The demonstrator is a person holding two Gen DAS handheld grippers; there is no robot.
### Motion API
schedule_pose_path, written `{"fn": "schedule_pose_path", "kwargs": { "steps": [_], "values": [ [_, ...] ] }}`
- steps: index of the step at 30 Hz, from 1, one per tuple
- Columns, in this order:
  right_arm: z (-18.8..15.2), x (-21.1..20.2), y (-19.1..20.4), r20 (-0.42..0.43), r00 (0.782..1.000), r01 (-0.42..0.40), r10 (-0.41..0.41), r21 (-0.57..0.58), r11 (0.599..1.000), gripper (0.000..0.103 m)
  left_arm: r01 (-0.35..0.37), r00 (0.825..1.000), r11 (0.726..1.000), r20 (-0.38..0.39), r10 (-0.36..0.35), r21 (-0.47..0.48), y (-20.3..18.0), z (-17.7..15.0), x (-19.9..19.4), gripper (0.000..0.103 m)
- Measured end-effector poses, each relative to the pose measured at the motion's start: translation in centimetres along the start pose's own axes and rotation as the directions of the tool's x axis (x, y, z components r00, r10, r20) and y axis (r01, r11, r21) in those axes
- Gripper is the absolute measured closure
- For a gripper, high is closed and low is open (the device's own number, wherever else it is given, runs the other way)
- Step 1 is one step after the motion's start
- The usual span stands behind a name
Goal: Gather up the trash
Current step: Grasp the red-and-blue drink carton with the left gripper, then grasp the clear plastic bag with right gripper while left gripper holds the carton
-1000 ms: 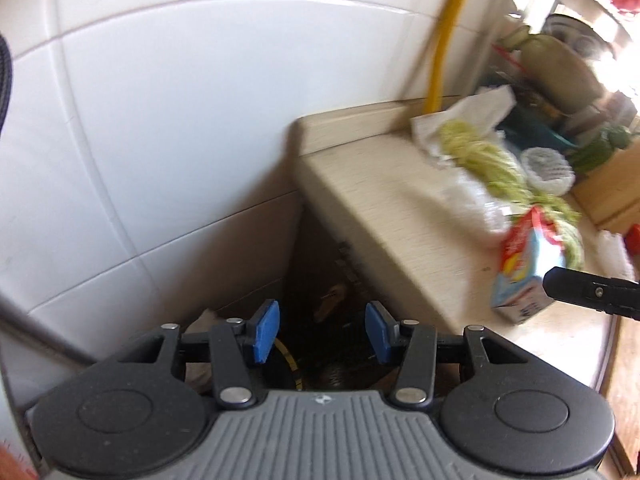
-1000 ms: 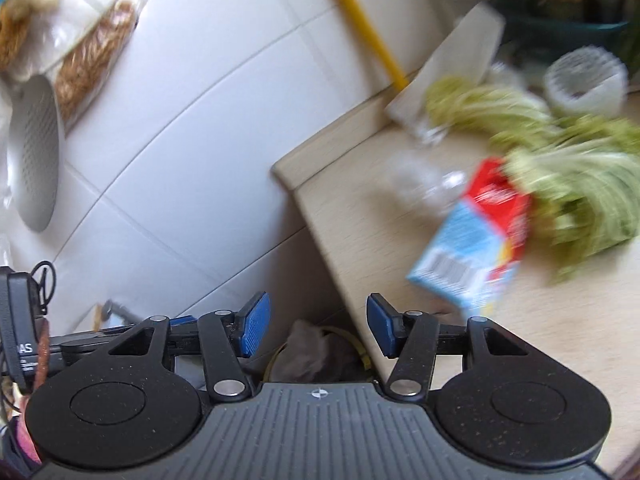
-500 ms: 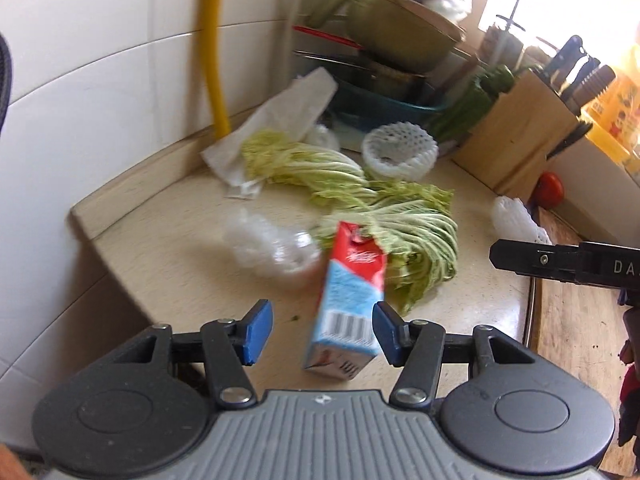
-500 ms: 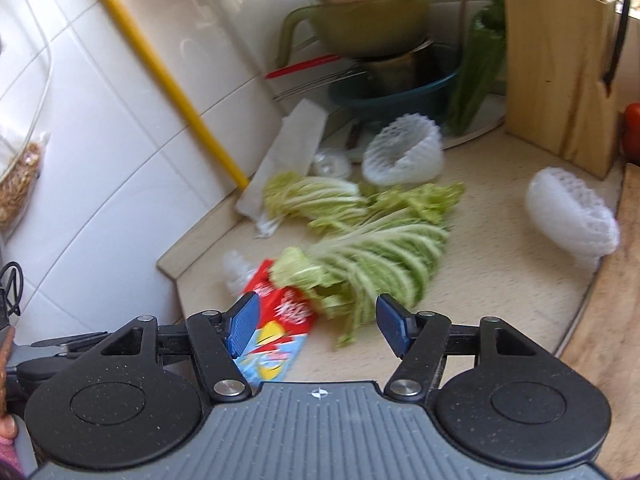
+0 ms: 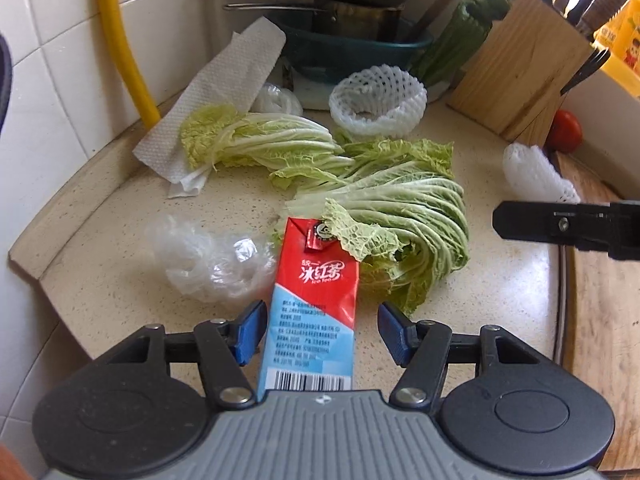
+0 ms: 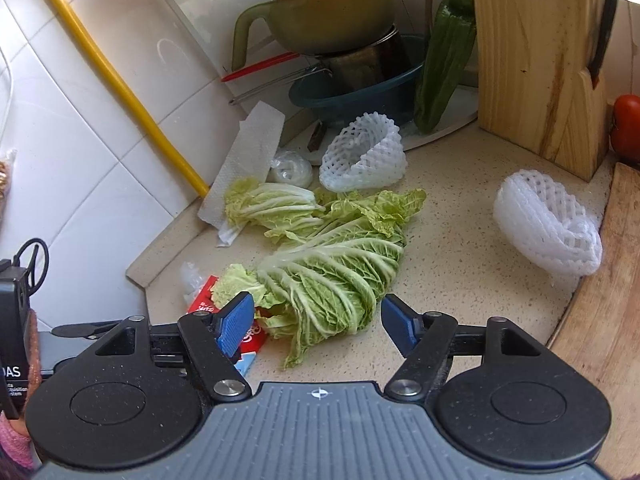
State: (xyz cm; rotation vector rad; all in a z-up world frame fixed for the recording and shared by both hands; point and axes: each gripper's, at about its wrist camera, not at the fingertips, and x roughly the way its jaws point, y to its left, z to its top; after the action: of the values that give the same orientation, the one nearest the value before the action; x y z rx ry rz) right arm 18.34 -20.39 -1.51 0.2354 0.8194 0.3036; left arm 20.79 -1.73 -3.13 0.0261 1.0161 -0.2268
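A yellow pipe (image 5: pixel 120 40) runs down the white tiled wall (image 5: pixel 52 52) at the far left, meeting the speckled beige bench (image 5: pixel 120 208) at its corner. A paper towel (image 5: pixel 216 96) leans from the wall onto the bench, and a crumpled clear plastic bag (image 5: pixel 208 260) lies in front of it. Just right of the bag lies a red-and-blue ice tea carton (image 5: pixel 316 304), its lower part between the blue pads of the left hand-held gripper (image 5: pixel 320 332), which is spread wide with a gap on both sides of the carton. A cabbage leaf (image 5: pixel 400 224) drapes over the carton's top corner, and a second cabbage leaf (image 5: pixel 260 140) lies behind, near the towel. Farther back sit a white foam fruit net (image 5: pixel 376 100) and stacked bowls and pots (image 5: pixel 352 40). To the right stand a wooden knife block (image 5: pixel 524 64), a tomato (image 5: pixel 566 134) and another foam net (image 5: pixel 532 176) beside a wooden board (image 5: pixel 600 320).

The right wrist view shows the carton (image 6: pixel 208 304) mostly hidden behind the leaf (image 6: pixel 336 272) and the pad of the right hand-held gripper (image 6: pixel 318 328), whose fingers are also spread and hold nothing, the leaf lying between and beyond them. This view alone shows the green bowl (image 6: pixel 332 16) whole atop the stack and a green pepper (image 6: pixel 444 64) leaning against the block (image 6: pixel 536 60).
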Motion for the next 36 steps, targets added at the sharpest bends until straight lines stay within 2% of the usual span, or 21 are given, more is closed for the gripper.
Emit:
{"fn": "schedule_pose_path", "kwargs": {
  "steps": [2, 3, 4, 6, 12, 19, 22, 25, 29, 32, 33, 35, 36],
  "values": [
    [0.5, 0.7, 0.0, -0.007, 1.0, 0.008, -0.008, -0.001, 1.0, 0.026, 0.011, 1.0, 1.0, -0.02, -0.012, -0.005, 0.2, 0.4, 0.7, 0.05],
    [0.8, 1.1, 0.1, -0.008, 1.0, 0.013, -0.013, -0.005, 1.0, 0.025, 0.019, 0.999, 1.0, -0.026, -0.02, -0.009, 0.4, 0.4, 1.0, 0.064],
    [1.1, 1.5, 0.2, -0.01, 1.0, 0.024, -0.024, -0.016, 1.0, 0.024, 0.024, 0.999, 1.0, -0.038, -0.025, -0.013, 0.6, 0.5, 1.3, 0.068],
    [1.5, 2.4, 0.6, -0.014, 0.998, 0.054, -0.055, -0.047, 0.997, 0.023, 0.04, 0.998, 0.999, -0.046, -0.041, -0.023, 1.0, 0.4, 1.4, 0.068],
    [2.3, 4.7, 1.7, -0.055, 0.996, 0.063, -0.069, -0.12, 0.991, 0.02, 0.105, 0.993, 0.994, -0.05, -0.106, -0.022, 2.1, -0.4, -0.2, 0.068],
    [3.0, 5.9, 2.6, -0.065, 0.998, 0.021, -0.028, -0.119, 0.993, 0.02, 0.225, 0.974, 0.974, -0.006, -0.225, -0.035, 3.2, -1.3, -2.7, 0.068],
    [2.9, 6.1, 3.5, -0.085, 0.996, -0.026, 0.016, -0.121, 0.992, 0.02, 0.238, 0.971, 0.971, -0.031, -0.239, -0.032, 3.1, -2.3, -2.6, 0.068],
    [2.5, 6.6, 5.4, -0.12, 0.99, -0.088, 0.069, -0.162, 0.983, 0.02, 0.252, 0.965, 0.965, -0.051, -0.256, -0.066, 3.3, -3.1, -2.2, 0.068],
    [2.2, 8.7, 8.9, -0.174, 0.979, -0.153, 0.11, -0.261, 0.953, 0.02, 0.257, 0.964, 0.962, -0.045, -0.262, -0.086, 3.3, -3.6, -2.3, 0.068],
    [1.8, 11.1, 11.2, -0.223, 0.969, -0.176, 0.105, -0.33, 0.927, 0.02, 0.249, 0.966, 0.965, -0.041, -0.253, -0.084, 3.2, -3.9, -2.3, 0.068],
    [1.7, 11.9, 11.9, -0.243, 0.965, -0.182, 0.099, -0.352, 0.918, 0.021, 0.248, 0.967, 0.965, -0.04, -0.252, -0.083, 3.2, -4.0, -2.3, 0.068],
    [1.2, 13.5, 13.0, -0.284, 0.956, -0.183, 0.07, -0.394, 0.901, 0.029, 0.241, 0.969, 0.967, -0.038, -0.244, -0.08, 3.0, -4.1, -2.2, 0.068],
    [1.0, 14.3, 13.4, -0.302, 0.952, -0.176, 0.051, -0.404, 0.898, 0.037, 0.234, 0.971, 0.969, -0.038, -0.237, -0.075, 2.9, -4.1, -2.1, 0.069]
  ]
}}
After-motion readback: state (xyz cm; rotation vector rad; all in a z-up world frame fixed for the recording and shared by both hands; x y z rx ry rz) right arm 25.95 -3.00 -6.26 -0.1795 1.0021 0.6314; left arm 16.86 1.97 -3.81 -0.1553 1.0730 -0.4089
